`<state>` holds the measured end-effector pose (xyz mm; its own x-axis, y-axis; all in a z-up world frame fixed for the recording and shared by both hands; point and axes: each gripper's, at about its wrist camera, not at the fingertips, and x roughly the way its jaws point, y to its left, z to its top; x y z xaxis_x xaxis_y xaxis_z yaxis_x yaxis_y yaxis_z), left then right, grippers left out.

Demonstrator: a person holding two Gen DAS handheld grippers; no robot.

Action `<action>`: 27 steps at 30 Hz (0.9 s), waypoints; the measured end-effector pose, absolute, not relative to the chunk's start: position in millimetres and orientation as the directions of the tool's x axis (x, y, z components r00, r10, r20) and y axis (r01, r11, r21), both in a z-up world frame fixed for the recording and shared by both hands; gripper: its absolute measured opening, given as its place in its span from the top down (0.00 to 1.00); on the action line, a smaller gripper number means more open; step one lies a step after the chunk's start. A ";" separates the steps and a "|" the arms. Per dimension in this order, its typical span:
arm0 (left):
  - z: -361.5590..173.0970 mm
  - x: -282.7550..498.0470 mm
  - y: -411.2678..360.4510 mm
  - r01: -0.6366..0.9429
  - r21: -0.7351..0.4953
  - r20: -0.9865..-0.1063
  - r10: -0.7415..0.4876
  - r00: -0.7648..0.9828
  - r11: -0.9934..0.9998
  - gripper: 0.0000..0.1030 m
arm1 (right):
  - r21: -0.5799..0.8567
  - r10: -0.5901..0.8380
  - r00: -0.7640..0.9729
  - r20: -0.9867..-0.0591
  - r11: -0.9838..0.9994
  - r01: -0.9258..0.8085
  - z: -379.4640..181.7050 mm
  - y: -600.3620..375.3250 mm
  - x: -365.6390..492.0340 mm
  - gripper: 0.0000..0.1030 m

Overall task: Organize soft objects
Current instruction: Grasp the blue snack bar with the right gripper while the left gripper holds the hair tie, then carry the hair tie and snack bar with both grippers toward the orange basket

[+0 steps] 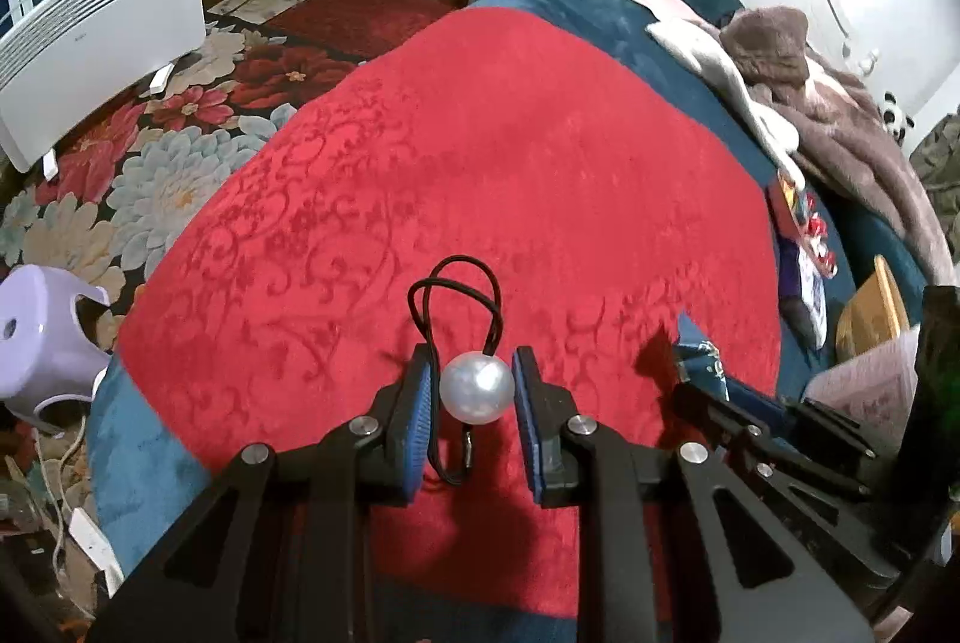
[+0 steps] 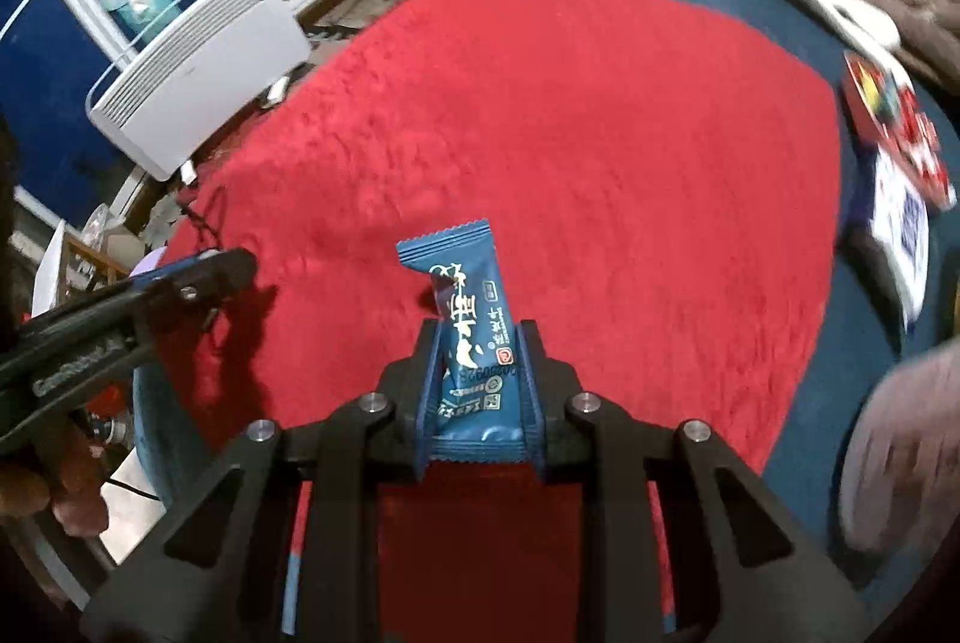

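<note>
A hair tie with a big white pearl bead point(image 1: 477, 388) and a black elastic loop point(image 1: 456, 283) hangs over the red cloth point(image 1: 540, 163). My left gripper point(image 1: 473, 352) is shut on it, and both blue pads touch the bead. My right gripper point(image 2: 480, 325) is shut on a blue snack packet point(image 2: 474, 319) that stands upright between its pads above the red cloth point(image 2: 600, 133). The right gripper point(image 1: 702, 361) also shows at the right of the left wrist view. The left gripper point(image 2: 228, 265) shows at the left of the right wrist view, held by a hand.
The red cloth lies on a blue bed cover point(image 1: 600, 13). A brown blanket point(image 1: 840, 121) and colourful packets point(image 1: 804, 217) lie along the right side. On the floor to the left are a white heater point(image 1: 102, 31), a floral rug point(image 1: 180, 151) and a purple stool point(image 1: 42, 337).
</note>
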<state>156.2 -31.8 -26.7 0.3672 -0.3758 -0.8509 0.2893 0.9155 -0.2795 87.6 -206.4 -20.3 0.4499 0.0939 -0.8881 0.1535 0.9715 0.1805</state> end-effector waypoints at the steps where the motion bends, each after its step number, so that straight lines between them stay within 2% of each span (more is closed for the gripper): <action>1: -27.0 153.7 -32.4 0.292 -0.270 -0.854 -0.368 0.368 0.918 0.76 | 0.166 0.076 0.440 -0.895 0.971 0.170 -22.4 -205.5 85.5 0.76; 8: -25.1 127.3 -33.8 0.321 -0.156 -0.871 -0.283 0.401 0.934 0.76 | 0.075 -0.006 0.418 -0.908 0.981 0.177 -19.7 -189.7 71.9 0.76; 27: -0.3 77.6 -32.5 0.275 -0.125 -0.866 -0.241 0.439 0.953 0.76 | 0.070 -0.007 0.473 -0.881 0.987 0.144 17.8 -193.9 32.0 0.76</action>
